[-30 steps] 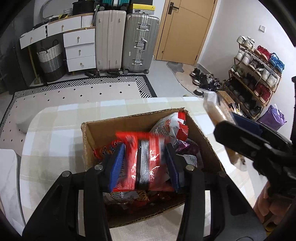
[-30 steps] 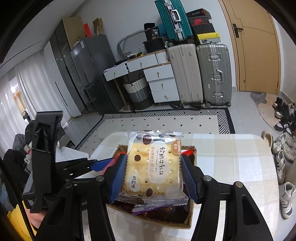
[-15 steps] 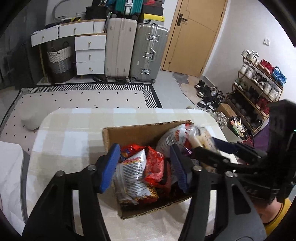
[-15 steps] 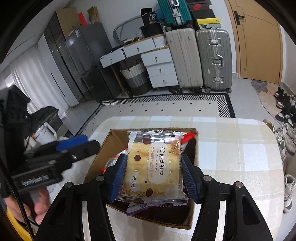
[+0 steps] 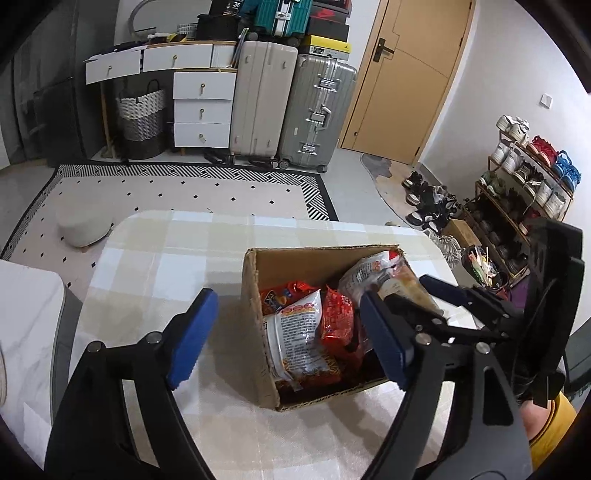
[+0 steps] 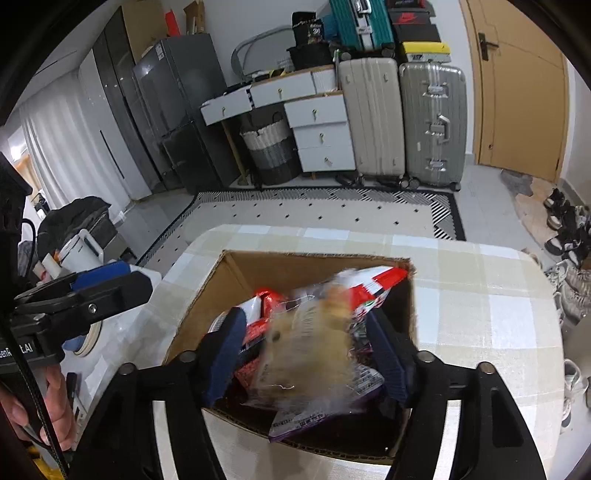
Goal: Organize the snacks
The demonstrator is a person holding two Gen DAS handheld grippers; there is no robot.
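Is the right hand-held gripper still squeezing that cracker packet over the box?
Cannot tell. In the right wrist view the cracker packet is a blur between the right hand-held gripper's just-widened jaws, over the cardboard box.

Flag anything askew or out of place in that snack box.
The cracker packet is a tilted blur between the right gripper fingers, whose jaws have just been opening over the cardboard box. Other packets lie jumbled inside, none spilled on the table.

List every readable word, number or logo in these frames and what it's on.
"36": black bag above the drawers.
Nike swoosh: shoebox.
".AI", rest hidden: body of the left gripper; its fingers have just been opening, holding nothing.
Snack packets: print too small or blurred.
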